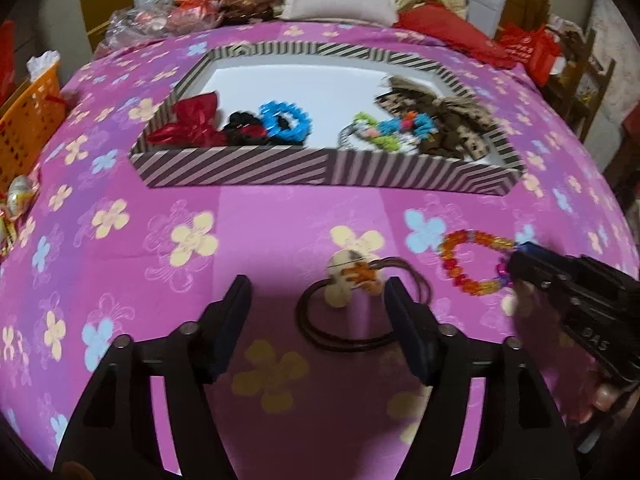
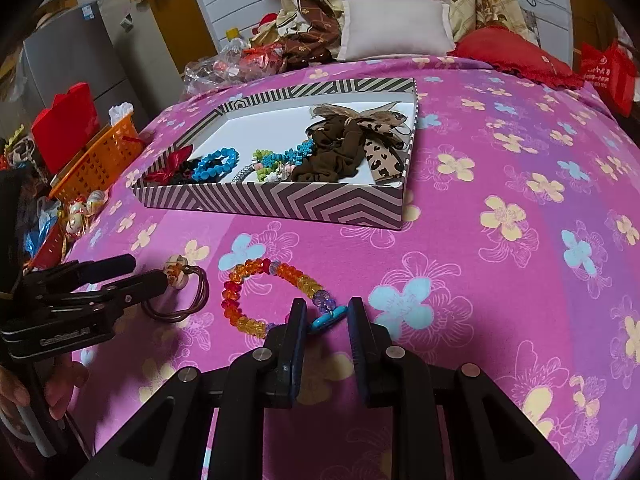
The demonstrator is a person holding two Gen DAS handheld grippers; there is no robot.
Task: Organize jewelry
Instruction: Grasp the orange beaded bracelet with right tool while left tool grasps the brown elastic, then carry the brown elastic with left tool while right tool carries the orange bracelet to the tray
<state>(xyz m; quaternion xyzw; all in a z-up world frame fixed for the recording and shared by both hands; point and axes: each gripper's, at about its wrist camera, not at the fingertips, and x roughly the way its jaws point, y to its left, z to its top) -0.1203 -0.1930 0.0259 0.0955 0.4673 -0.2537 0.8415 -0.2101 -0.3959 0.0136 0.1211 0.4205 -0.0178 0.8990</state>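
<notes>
A striped tray [image 1: 240,166] [image 2: 280,200] on the pink flowered bedspread holds bracelets, hair ties and bows. A brown hair tie with a cream and orange bead [image 1: 348,280] [image 2: 178,276] lies in front of it. My left gripper [image 1: 318,292] [image 2: 132,270] is open, its fingers on either side of the hair tie. An orange and red bead bracelet [image 1: 460,264] [image 2: 256,296] lies to the right. My right gripper [image 2: 326,312] [image 1: 516,256] is open around the bracelet's turquoise charm [image 2: 330,316], a narrow gap on each side.
An orange basket [image 1: 28,120] [image 2: 100,156] and wrapped sweets sit off the bed's left edge. Pillows [image 2: 394,26] and piled cloth lie beyond the tray. A red bag [image 2: 608,72] stands at the far right.
</notes>
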